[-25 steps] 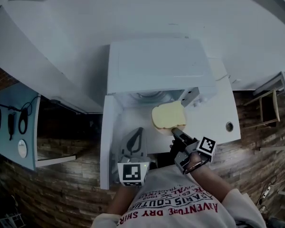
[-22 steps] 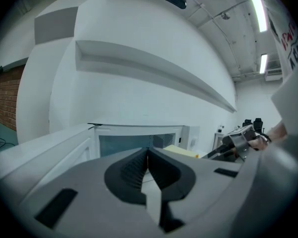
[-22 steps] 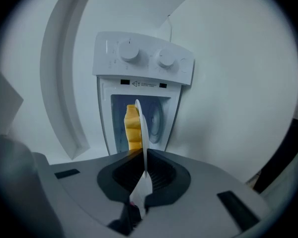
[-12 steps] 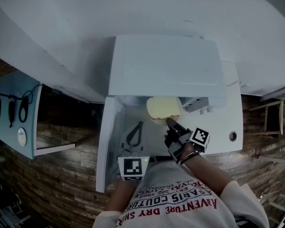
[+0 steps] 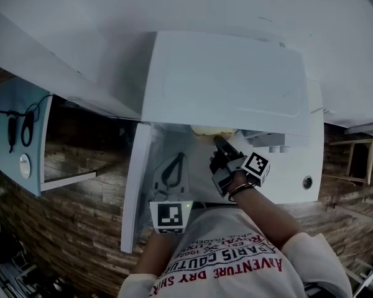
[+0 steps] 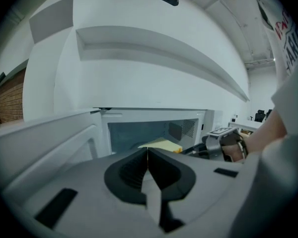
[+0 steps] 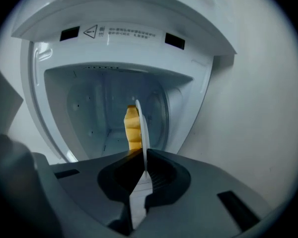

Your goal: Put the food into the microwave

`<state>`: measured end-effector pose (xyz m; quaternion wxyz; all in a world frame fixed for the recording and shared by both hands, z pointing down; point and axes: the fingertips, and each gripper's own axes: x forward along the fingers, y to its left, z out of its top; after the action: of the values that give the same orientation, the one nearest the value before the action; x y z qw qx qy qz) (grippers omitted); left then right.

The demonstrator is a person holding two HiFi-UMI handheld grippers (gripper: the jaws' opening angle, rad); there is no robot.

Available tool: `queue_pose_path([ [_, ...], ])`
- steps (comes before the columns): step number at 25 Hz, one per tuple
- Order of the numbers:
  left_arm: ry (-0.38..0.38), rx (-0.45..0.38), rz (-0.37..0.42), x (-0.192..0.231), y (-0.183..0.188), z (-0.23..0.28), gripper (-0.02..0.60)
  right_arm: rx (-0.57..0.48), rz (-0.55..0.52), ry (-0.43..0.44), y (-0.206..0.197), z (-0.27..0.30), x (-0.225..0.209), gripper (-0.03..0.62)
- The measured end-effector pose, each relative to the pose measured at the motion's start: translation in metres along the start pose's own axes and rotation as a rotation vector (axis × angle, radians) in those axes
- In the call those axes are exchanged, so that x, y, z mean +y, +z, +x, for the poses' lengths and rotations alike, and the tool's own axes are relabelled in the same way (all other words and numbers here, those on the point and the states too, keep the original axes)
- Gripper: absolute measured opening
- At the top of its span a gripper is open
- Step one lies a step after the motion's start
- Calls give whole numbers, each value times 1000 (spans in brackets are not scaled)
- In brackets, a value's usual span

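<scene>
Right tool (image 5: pixel 217 140), clenched on the plate (image 7: pixel 141 133), has carried the food (image 7: pixel 132 128) into the microwave (image 5: pixel 224 85) mouth; setting down remains. Left tool (image 6: pixel 148 157) clenched, empty.

1. A kitchen corner: a white microwave (image 5: pixel 227 82), its door (image 5: pixel 137 191) open, stands on a white counter (image 5: pixel 295 169).
2. A brick wall (image 6: pixel 10 97) stands to its left.
3. Exposed pipes (image 6: pixel 260 62) overhead and a blue board (image 5: pixel 12 166) hung with cables (image 5: pixel 28 129) suggest a mock-up inside a lab or workshop.

microwave cavity (image 7: pixel 89 108) open ahead, door (image 5: pixel 135 185) swung out left
</scene>
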<state>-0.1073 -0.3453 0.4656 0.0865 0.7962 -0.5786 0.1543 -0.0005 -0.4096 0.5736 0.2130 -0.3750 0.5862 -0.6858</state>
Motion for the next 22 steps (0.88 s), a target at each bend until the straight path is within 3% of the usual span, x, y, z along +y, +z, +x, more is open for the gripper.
queue_pose_path([
  [8, -11, 39, -20, -2, -12, 7, 8, -41, 26, 15, 15, 27, 0, 21],
  [22, -29, 66, -66, -5, -24, 11, 8, -82, 48, -37, 28, 37, -10, 25],
])
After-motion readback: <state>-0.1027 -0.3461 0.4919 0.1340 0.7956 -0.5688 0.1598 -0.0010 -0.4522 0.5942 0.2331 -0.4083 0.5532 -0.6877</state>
